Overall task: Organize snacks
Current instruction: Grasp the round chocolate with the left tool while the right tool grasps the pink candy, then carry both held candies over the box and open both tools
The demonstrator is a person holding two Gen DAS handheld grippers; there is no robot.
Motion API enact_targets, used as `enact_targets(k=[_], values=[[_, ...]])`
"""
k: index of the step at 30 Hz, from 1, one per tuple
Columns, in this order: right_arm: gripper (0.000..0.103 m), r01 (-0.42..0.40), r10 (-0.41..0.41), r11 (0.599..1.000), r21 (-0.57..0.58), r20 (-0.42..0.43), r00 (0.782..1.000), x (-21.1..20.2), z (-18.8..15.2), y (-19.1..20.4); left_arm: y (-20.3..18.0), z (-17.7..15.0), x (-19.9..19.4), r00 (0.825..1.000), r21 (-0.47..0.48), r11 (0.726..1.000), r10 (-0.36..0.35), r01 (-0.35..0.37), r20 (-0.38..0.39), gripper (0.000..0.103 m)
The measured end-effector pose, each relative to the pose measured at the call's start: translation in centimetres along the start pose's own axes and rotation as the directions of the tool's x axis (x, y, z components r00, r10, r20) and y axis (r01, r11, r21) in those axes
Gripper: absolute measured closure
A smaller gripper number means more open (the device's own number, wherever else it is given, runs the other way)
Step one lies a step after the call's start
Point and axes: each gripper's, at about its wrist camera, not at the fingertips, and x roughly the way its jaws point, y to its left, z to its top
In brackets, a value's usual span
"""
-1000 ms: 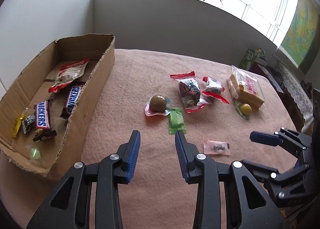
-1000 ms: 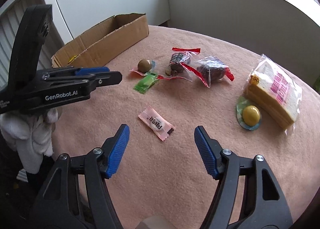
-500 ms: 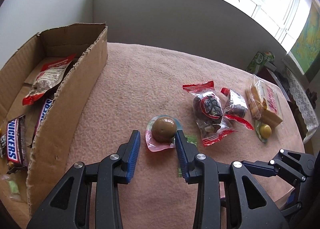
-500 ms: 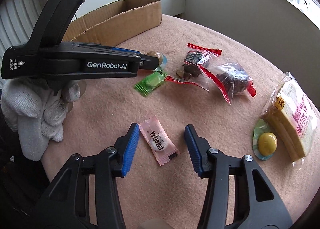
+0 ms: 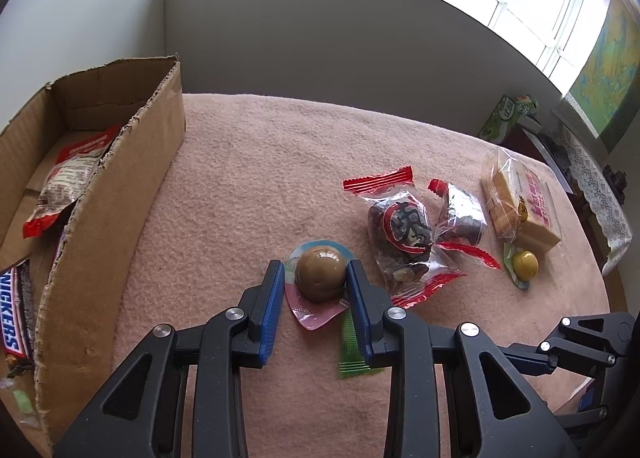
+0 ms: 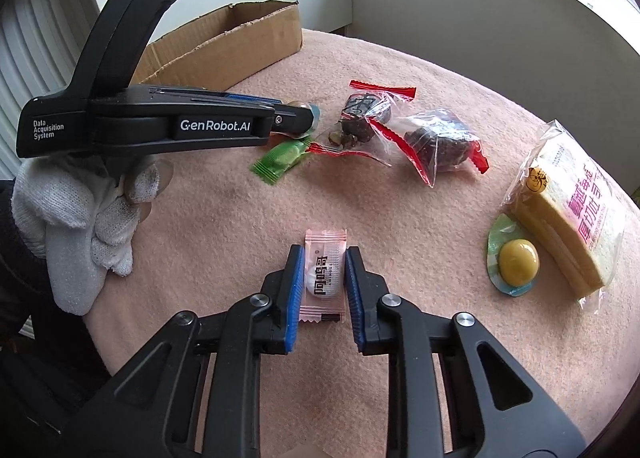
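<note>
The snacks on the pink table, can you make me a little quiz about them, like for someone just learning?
1. True or false: the right gripper is shut on the pink candy.
2. Which snack sits between the closing jaws of the left gripper? A) brown ball snack B) green candy C) cake pack
3. Fill in: the chocolate bars lie inside the cardboard ____.

Key: 1 true; 2 A; 3 box.
</note>
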Motion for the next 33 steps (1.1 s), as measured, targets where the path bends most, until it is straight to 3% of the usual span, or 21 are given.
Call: enact_targets(k=[5, 9, 17, 24, 33], values=[[0.082, -0.008, 0.008, 1.0, 0.026, 0.01, 1.0, -0.6, -0.2, -0.2, 0.0, -0.3, -1.0, 1.0, 0.004, 1.0, 0.009, -0.009, 0.023, 0.081], [0.082, -0.003, 0.002, 0.999, 0.032, 0.01, 1.0, -0.6, -0.2, -0.3, -0.2, -0.6, -1.1, 0.999, 0.025, 0.999, 0.025, -0.026, 0.024, 0.081], [0.082, -0.001, 0.0, 0.999, 0.04, 0.017, 1.0, -0.3, 0.2, -0.3, -0.7, -0.3, 0.3, 0.999, 0.052, 0.998, 0.044, -0.043, -0.01, 0.066], [0.082, 0.006, -0.009, 0.998, 0.069, 0.042, 0.999, -1.2, 0.2, -0.6, -1.0, -0.3, -0.2, 0.999, 0.045, 0.998, 0.045, -0.045, 0.006, 0.078], [0.082, 0.001, -0.008, 0.997, 0.079, 0.093, 0.996, -3.4, 1.2, -0.3, -0.8, -1.2, -3.0, 0.998, 0.025, 0.999, 0.033, -0.034, 0.047, 0.079]])
